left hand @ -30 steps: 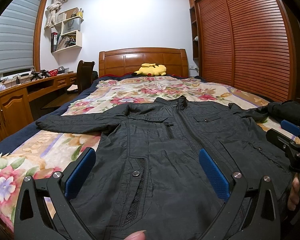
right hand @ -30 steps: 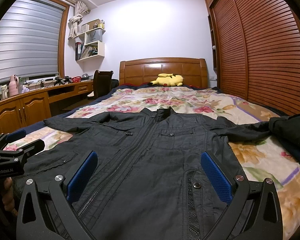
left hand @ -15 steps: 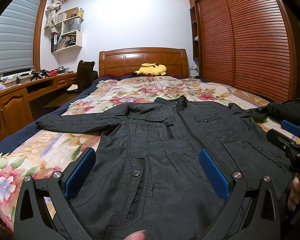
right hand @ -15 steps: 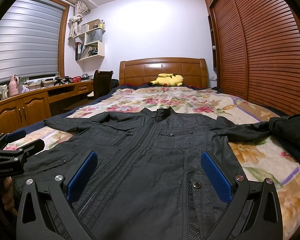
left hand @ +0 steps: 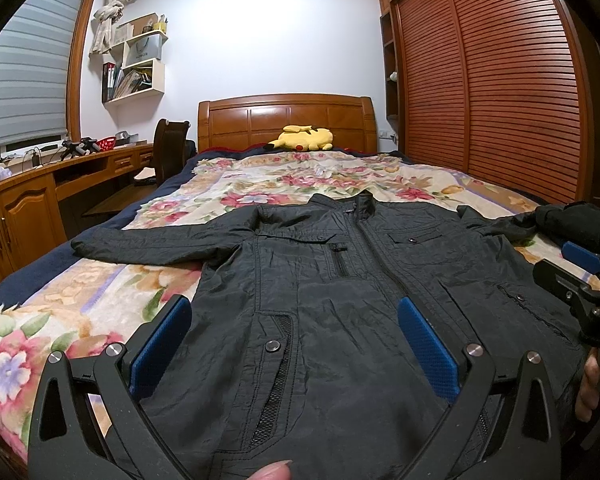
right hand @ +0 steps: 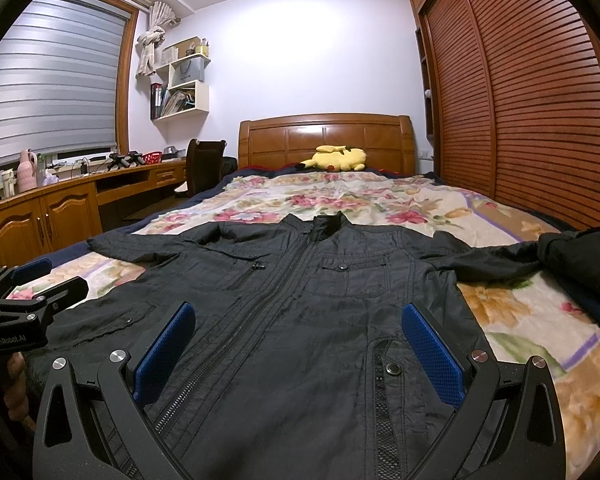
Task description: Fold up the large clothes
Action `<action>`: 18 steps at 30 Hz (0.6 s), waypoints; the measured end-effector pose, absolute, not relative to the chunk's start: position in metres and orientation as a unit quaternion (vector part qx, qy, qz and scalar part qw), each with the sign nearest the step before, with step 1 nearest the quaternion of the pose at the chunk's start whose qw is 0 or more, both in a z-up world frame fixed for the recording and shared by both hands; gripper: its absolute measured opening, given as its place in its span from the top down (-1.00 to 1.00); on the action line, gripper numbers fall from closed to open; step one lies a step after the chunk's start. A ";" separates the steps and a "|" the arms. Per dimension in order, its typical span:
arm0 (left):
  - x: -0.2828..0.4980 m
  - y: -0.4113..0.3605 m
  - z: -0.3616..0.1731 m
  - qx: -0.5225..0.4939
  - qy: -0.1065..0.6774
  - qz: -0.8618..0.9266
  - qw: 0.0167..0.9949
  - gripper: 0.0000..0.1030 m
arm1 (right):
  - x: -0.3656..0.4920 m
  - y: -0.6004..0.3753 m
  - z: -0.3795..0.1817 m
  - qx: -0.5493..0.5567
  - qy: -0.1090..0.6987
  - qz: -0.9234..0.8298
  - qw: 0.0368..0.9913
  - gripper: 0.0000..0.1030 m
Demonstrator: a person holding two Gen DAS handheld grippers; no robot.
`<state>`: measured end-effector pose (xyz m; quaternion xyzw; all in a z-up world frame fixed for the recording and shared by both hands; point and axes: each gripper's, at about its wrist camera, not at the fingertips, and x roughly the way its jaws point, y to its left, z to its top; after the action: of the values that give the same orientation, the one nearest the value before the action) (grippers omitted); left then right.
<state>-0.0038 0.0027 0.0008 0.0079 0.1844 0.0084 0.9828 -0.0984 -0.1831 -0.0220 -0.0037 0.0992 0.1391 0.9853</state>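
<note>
A large black jacket (left hand: 340,280) (right hand: 300,304) lies spread flat and face up on the flowered bedspread (left hand: 284,180), collar toward the headboard, both sleeves stretched out sideways. My left gripper (left hand: 296,340) hovers open above the jacket's lower left front, nothing between its blue pads (left hand: 428,352). My right gripper (right hand: 300,344) is open too, over the lower right front near the zipper. Each gripper shows at the edge of the other's view, the right gripper (left hand: 580,276) and the left gripper (right hand: 24,292), with the person's fingers on the handles.
A yellow plush toy (left hand: 302,139) rests by the wooden headboard (left hand: 284,120). A dark bundle of cloth (right hand: 580,256) lies at the bed's right side over the jacket's sleeve end. A wooden desk (right hand: 60,204) with a chair runs along the left; a slatted wardrobe (right hand: 520,100) stands on the right.
</note>
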 end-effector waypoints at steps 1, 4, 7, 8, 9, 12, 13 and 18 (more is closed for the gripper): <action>-0.004 0.003 0.001 0.009 0.186 0.008 0.983 -1.00 | -0.098 -0.182 -0.022 -0.005 0.100 0.139 0.985 -1.00; -0.006 0.008 0.001 0.003 0.189 0.007 0.982 -1.00 | -0.098 -0.181 -0.022 -0.008 0.102 0.141 0.985 -1.00; -0.004 0.015 0.000 -0.003 0.198 0.003 0.980 -1.00 | -0.097 -0.181 -0.022 -0.003 0.103 0.155 0.983 -1.00; -0.004 0.017 0.001 -0.001 0.200 0.004 0.980 -1.00 | -0.096 -0.181 -0.021 -0.002 0.103 0.158 0.982 -1.00; -0.004 0.019 0.002 0.001 0.200 0.006 0.980 -1.00 | -0.096 -0.181 -0.021 -0.003 0.104 0.158 0.982 -1.00; -0.005 0.025 0.005 0.005 0.203 0.012 0.979 -1.00 | -0.093 -0.180 -0.020 -0.005 0.108 0.162 0.981 -1.00; -0.005 0.028 0.006 0.004 0.205 0.014 0.979 -1.00 | -0.092 -0.179 -0.019 -0.004 0.110 0.166 0.980 -1.00; -0.007 0.046 0.009 -0.008 0.212 0.023 0.977 -1.00 | -0.088 -0.176 -0.011 -0.007 0.111 0.176 0.978 -1.00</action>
<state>-0.0068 0.0457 0.0089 -0.0077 0.2118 0.0227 0.9770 -0.0883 -0.1760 -0.0111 -0.0066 0.1108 0.1763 0.9781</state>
